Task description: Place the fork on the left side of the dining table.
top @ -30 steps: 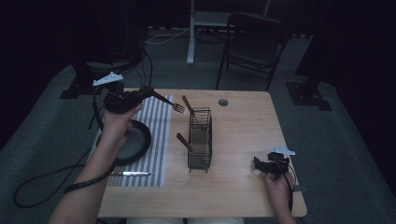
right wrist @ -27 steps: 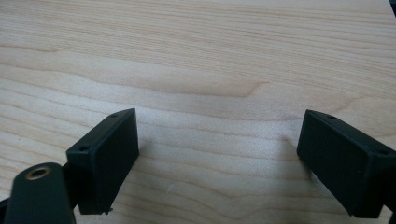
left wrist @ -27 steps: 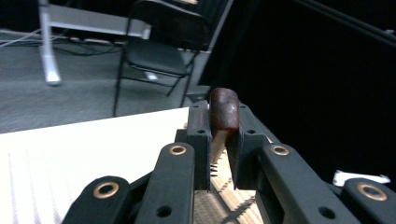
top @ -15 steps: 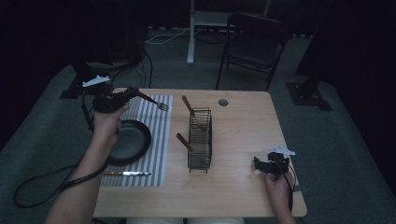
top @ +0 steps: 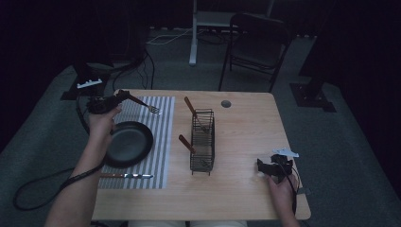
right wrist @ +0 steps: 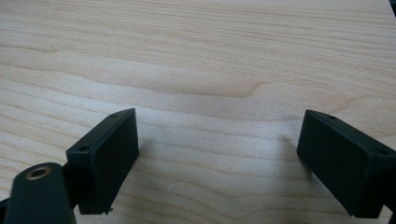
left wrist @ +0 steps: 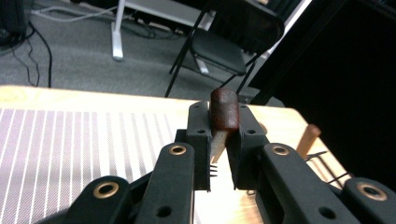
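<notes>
fork (top: 144,104) level, tines toward rack (top: 203,141)

Table (top: 246,142) — pale wood grain, smooth matt finish. Fork (top: 142,103) — metal tines, reddish-brown wooden handle with a dull sheen. Placemat (top: 161,142) — striped woven cloth. Pan (top: 127,144) — dark, matt. Basket (top: 202,142) — black wire. Left gripper (left wrist: 219,154) and right gripper (right wrist: 219,158) — matt black plastic, brass-coloured rivets.
</notes>
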Demonstrator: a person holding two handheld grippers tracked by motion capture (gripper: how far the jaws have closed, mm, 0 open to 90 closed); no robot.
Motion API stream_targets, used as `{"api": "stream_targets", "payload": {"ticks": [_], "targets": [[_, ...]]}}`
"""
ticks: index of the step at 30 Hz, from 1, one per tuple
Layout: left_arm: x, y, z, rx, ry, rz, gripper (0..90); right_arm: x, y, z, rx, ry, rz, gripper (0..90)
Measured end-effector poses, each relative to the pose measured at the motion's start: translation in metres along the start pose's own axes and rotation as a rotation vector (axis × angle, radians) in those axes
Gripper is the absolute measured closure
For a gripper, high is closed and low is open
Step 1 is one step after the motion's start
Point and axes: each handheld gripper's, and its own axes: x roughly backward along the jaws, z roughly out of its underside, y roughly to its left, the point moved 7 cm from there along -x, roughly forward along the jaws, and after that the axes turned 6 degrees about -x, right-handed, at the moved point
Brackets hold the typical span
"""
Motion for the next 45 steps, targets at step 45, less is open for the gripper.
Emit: {"api": "stream_targets", "payload": {"ticks": [45], "targets": [[-0.040,0.079,0.059,0.197,0.076,-0.056,80.3,0.000,0.000,0.000,0.000,0.000,0.000,12.3]]}}
